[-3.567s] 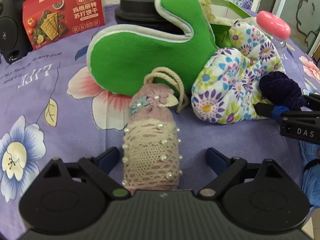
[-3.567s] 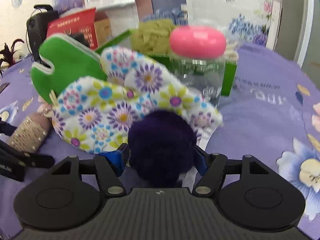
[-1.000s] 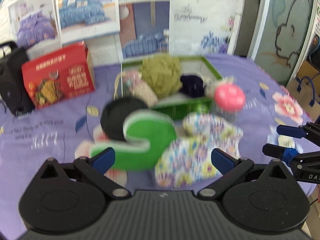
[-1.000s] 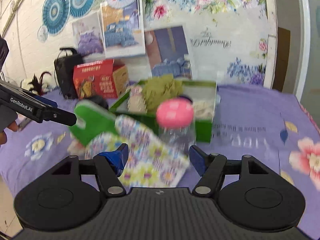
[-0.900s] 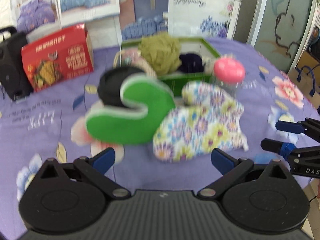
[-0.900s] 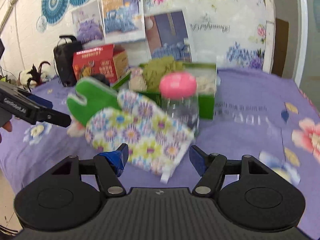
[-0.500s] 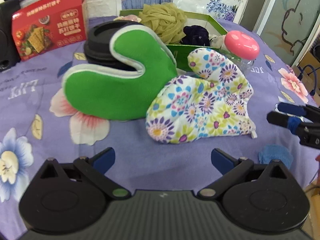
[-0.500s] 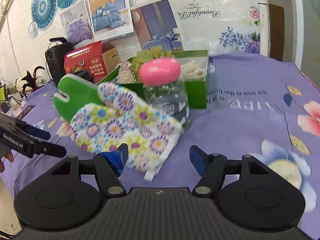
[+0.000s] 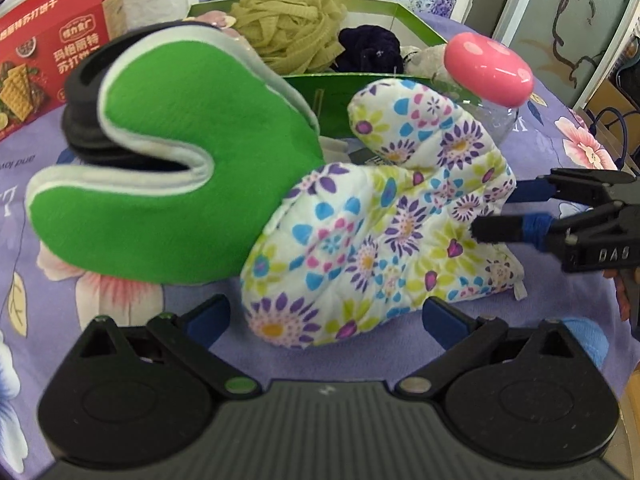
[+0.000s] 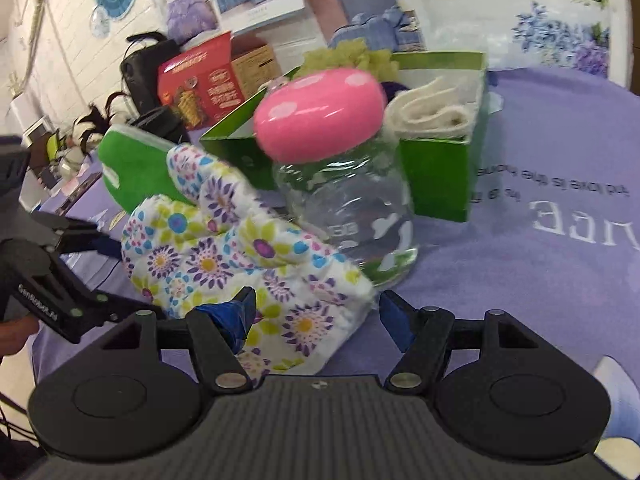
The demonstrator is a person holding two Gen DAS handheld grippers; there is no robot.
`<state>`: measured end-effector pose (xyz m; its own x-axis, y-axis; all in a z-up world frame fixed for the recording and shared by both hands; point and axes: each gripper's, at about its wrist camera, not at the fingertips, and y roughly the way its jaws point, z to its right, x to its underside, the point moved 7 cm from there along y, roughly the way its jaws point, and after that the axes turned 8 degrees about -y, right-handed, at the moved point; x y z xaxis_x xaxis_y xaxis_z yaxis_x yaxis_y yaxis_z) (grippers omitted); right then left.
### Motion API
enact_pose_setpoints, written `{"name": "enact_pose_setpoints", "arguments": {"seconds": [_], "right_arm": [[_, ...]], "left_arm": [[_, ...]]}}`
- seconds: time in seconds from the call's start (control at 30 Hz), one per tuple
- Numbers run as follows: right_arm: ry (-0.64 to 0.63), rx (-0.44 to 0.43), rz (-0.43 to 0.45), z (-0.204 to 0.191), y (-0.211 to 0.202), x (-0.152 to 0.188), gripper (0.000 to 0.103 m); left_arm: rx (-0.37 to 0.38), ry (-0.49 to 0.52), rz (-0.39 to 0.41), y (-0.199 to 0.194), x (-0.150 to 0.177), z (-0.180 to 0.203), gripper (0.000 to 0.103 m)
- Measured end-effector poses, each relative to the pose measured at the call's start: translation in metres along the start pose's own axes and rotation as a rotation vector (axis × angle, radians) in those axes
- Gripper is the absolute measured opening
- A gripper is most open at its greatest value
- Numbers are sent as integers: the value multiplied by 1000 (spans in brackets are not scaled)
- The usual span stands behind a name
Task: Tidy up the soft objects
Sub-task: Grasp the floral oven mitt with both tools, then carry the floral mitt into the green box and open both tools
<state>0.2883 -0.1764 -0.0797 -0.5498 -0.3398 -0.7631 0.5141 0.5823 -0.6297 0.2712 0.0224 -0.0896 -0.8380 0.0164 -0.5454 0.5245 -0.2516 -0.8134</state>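
A floral oven mitt (image 9: 376,232) lies on the purple cloth, leaning against a green mitt (image 9: 172,184). My left gripper (image 9: 324,316) is open, its jaws either side of the floral mitt's near end. My right gripper (image 10: 316,312) is open around the mitt's cuff (image 10: 304,312); it also shows in the left wrist view (image 9: 500,212) at the mitt's right side. Behind stands a green box (image 10: 436,176) holding a yellow-green mesh sponge (image 9: 288,28), a dark purple pompom (image 9: 368,48) and a cream towel (image 10: 436,108).
A clear jar with a pink lid (image 10: 320,116) stands just behind the floral mitt, in front of the box. A black lid (image 9: 84,112) sits under the green mitt. A red cracker box (image 9: 44,56) and a black speaker (image 10: 148,68) are at the back left.
Both grippers, earlier holding a lace sachet and the purple pompom, are empty; the pompom now lies in the box. Both have since dropped low and closed in around the floral mitt.
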Motion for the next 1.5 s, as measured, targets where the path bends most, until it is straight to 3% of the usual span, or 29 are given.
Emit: {"name": "enact_pose_setpoints", "arguments": {"seconds": [0.27,0.37,0.67,0.73,0.77,0.8,0.87,0.9,1.0,1.2,1.5], "right_arm": [[-168,30,11,-31,0,-3,54],[-248,92,-30,-36,10,0,54],[-56,42,-15,-29,27,2,59],[-69,48,-8,-32,27,4,57],[-73,47,0,-32,25,3,51],[-70,41,14,-32,24,3,48],[-91,47,27,-37,20,3,28],[-109,48,33,-41,18,3,26],[-173,63,50,-58,10,0,21],[-238,94,106,-81,-18,-5,21],[-234,112,226,-94,-48,-30,22]], "left_arm": [[13,12,1,9,-9,6,102],[8,17,3,10,-8,7,102],[-4,24,-6,12,-8,6,98],[7,16,-21,14,-7,5,93],[15,4,-25,13,-6,4,84],[25,-4,-26,12,-6,4,72],[66,-9,-29,5,-5,6,41],[90,-9,-30,0,-4,8,26],[91,11,6,-18,0,14,21],[117,54,81,-61,3,29,21],[142,116,192,-109,-10,51,21]]}}
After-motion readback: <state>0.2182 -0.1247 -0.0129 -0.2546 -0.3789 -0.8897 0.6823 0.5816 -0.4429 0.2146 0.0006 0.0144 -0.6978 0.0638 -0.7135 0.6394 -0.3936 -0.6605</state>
